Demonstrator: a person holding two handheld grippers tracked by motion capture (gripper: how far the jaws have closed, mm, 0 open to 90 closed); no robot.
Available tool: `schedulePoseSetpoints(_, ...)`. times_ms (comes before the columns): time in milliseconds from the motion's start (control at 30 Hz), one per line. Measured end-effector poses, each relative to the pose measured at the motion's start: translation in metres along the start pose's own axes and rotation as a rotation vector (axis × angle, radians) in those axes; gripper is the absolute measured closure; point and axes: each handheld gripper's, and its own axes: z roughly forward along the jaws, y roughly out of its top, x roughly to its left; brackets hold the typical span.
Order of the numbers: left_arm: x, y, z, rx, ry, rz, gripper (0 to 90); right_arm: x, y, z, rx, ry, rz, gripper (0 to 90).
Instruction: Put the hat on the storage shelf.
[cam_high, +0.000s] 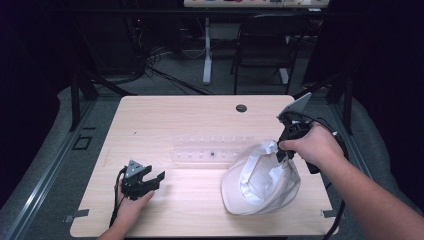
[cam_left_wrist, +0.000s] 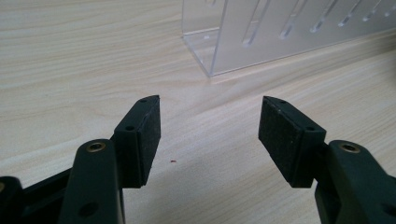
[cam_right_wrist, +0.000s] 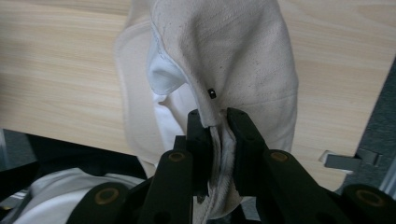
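**White cloth cap pinched at its edge by the right gripper**

White cloth cap (cam_high: 260, 180), soft fabric with a stiff brim, sits at the lower right of the high view on the pale wooden table (cam_high: 165, 115), its lower part resting on the wood while one edge is drawn up toward the hand. The right gripper (cam_high: 283, 151) has its black jaws nearly closed on that edge; in the right gripper view the fabric's seam (cam_right_wrist: 215, 116) is clamped between the two pads, and the cap hangs away from them over the table's edge.

At the lower left of the high view, the left gripper (cam_high: 155, 181) rests low over the table, jaws spread wide with nothing between them. In the left gripper view bare wood lies between the pads (cam_left_wrist: 149, 135). A clear acrylic slotted rack (cam_high: 212, 148) lies mid-table, between the two grippers and just beside the cap.
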Motion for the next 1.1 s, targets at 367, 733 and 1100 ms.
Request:
schedulePoseSetpoints(367, 0.000, 0.000, 0.000, -0.004, 0.000, 0.000, 39.5, 0.000, -0.001, -0.014, -0.005, 0.200, 0.012, 79.8)
schedulePoseSetpoints(733, -0.001, 0.000, 0.001, -0.009, -0.001, 0.003, 39.5, -0.004, 0.000, -0.020, -0.019, 0.388, 0.037, 80.0)
schedulePoseSetpoints(1100, -0.001, 0.000, 0.001, -0.008, -0.001, 0.007, 39.6, -0.007, 0.004, -0.025, -0.020, 0.506, 0.079, 80.5)
